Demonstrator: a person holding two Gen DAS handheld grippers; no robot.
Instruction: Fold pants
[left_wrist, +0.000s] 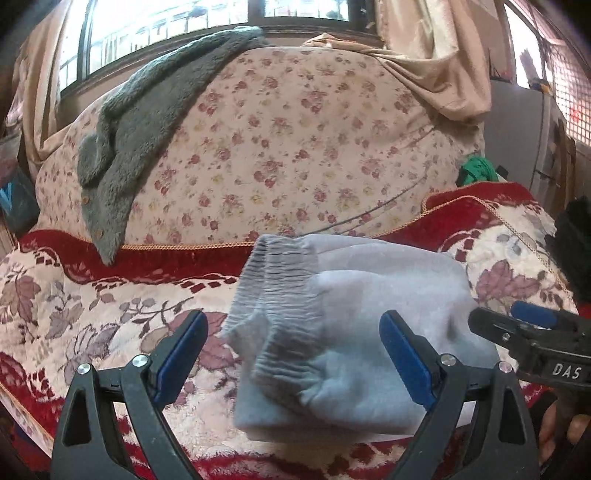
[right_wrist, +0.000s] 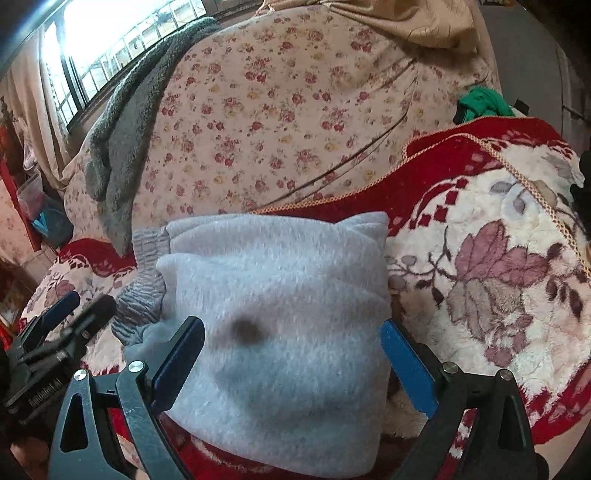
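Note:
The light grey fleece pants (left_wrist: 354, 332) lie folded into a compact bundle on the red floral blanket (left_wrist: 92, 314). Their ribbed elastic cuffs (left_wrist: 280, 295) sit on top at the bundle's left side. My left gripper (left_wrist: 295, 343) stands open just above the bundle, its blue pads (left_wrist: 184, 350) wide apart and holding nothing. In the right wrist view the same pants (right_wrist: 280, 314) fill the middle, with a dark spot (right_wrist: 245, 330) on the top layer. My right gripper (right_wrist: 291, 350) is open over the bundle with nothing in it. The cuffs (right_wrist: 144, 295) poke out at the left.
A floral-covered cushion or bedding heap (left_wrist: 288, 147) rises behind the blanket, with a grey fluffy garment (left_wrist: 122, 155) draped over its left side. Something green (left_wrist: 476, 170) lies at the right edge. Curtains (left_wrist: 436, 55) and a window (left_wrist: 166, 22) stand behind.

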